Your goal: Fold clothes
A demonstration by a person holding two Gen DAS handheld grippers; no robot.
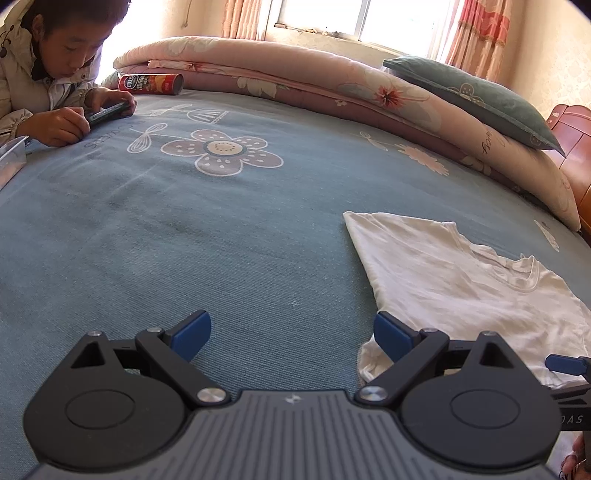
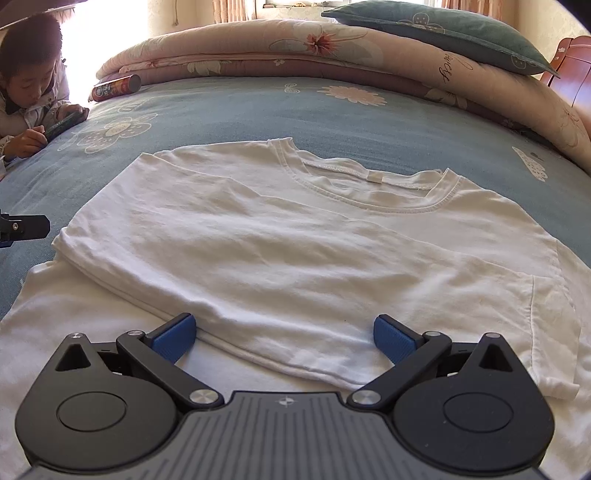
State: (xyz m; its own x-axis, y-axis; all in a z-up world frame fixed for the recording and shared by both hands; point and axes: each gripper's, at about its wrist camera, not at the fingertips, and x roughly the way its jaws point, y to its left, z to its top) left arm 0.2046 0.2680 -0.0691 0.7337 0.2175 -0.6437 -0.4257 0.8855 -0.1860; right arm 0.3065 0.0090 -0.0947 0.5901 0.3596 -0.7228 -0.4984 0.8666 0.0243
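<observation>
**White tee half-folded on bed, both sets of jaws wide**

A person (image 1: 55,74) in a pale padded jacket is seen leaning on the far left edge of the bed (image 1: 184,240), bent over a phone (image 1: 107,110). A red snack tube (image 1: 150,83) is laid on its side just behind, against a rolled floral quilt (image 1: 295,70) that runs along the far side; a green pillow (image 1: 472,96) is propped on the quilt's right end. A clear plastic box (image 1: 11,155) is cut off at the left edge of the left wrist view. Wooden furniture (image 1: 572,147) is glimpsed far right.

The white T-shirt (image 2: 295,240) is spread w/ collar toward the quilt; its left side is folded over the body, right sleeve left flat. The shirt fills the near right part of the bed.

Right gripper (image 2: 284,336) is held low over the shirt's near fold edge, jaws wide, cloth seen between the pads but not pinched. Left gripper (image 1: 291,334) is held over bare cover just left of the shirt, jaws wide, nothing btw them.

Much open blue flower-print cover is left to the left and beyond the shirt. Room is lit by a curtained window (image 1: 325,14).
</observation>
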